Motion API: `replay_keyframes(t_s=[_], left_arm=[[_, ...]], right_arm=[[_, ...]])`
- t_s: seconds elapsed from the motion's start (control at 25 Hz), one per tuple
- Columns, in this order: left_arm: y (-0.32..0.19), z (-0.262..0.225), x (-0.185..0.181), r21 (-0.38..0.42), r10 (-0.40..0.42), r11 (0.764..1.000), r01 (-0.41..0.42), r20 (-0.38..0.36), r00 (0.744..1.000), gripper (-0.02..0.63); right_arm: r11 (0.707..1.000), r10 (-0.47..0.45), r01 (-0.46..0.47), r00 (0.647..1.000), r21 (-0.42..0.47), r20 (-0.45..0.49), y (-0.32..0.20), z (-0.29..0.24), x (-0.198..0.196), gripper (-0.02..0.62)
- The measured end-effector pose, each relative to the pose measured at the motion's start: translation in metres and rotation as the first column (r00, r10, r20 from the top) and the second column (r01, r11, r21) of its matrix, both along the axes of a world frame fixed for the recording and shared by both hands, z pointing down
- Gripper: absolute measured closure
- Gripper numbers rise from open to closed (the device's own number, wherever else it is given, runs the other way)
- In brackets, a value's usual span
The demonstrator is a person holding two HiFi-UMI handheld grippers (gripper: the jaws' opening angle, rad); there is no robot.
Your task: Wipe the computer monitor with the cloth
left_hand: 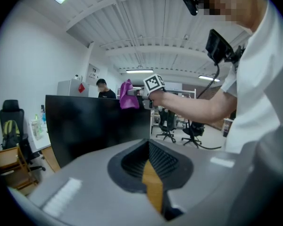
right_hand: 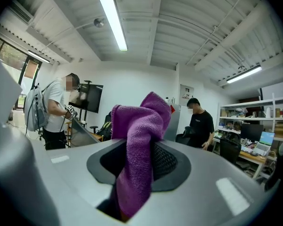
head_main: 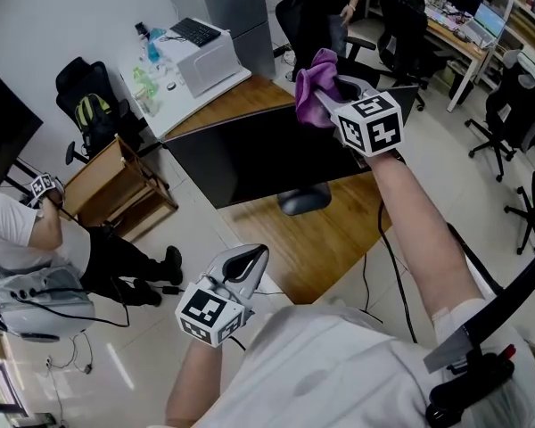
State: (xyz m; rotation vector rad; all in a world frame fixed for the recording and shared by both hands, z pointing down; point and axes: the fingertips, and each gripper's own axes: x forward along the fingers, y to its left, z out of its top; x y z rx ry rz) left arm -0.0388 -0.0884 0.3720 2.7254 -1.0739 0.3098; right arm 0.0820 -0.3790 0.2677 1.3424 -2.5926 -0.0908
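Cloth [right_hand: 137, 140], purple and napped, is pinched between the jaws of the right tongs [head_main: 325, 94]; one loose fold stands up past the jaw tips and a tail hangs below them. The right tongs hold it at the top edge of the monitor [head_main: 259, 154], near the corner on their own side; whether the cloth touches the dark screen cannot be told. Left tongs [left_hand: 148, 161] have their jaws pressed together on nothing; they hang low and close to the person's body, well short of the monitor.

Recommended procedure, as judged from this position:
- Lay the free fold flat on the panel; keep the hard jaw tips off the screen.
- Apply light pressure only; the panel rests on a single stand base [head_main: 303, 201] below the right tongs and is likely to rock.
- Sweep toward the left tongs' side in overlapping passes, working downward.
- Bring the left tongs up to steady the near edge if the panel shifts.

Surroundings: the wooden bench [head_main: 325, 257] lies below the right tongs; a cable [head_main: 388, 266] drops off it under the right forearm and could snag on a long stroke. Beyond the right tongs stand a person in black [right_hand: 200, 124] and several chairs; beyond the monitor sits a keyboard [head_main: 196, 32] on a white box. Left of the left tongs are a person in a white shirt [head_main: 27, 234] and a black office chair [head_main: 89, 96]. Nothing lies between cloth and screen.
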Motion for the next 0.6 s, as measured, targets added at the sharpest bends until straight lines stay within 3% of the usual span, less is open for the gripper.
replay_keyframes(t_s=[0.6], left_arm=[[-0.009,0.003,0.038,-0.001,0.04,0.999,-0.04,0.028,0.999,0.585]], right_arm=[[0.993,0.118,-0.118,0.993,0.003,0.0,-0.014,0.001,0.098,0.466]])
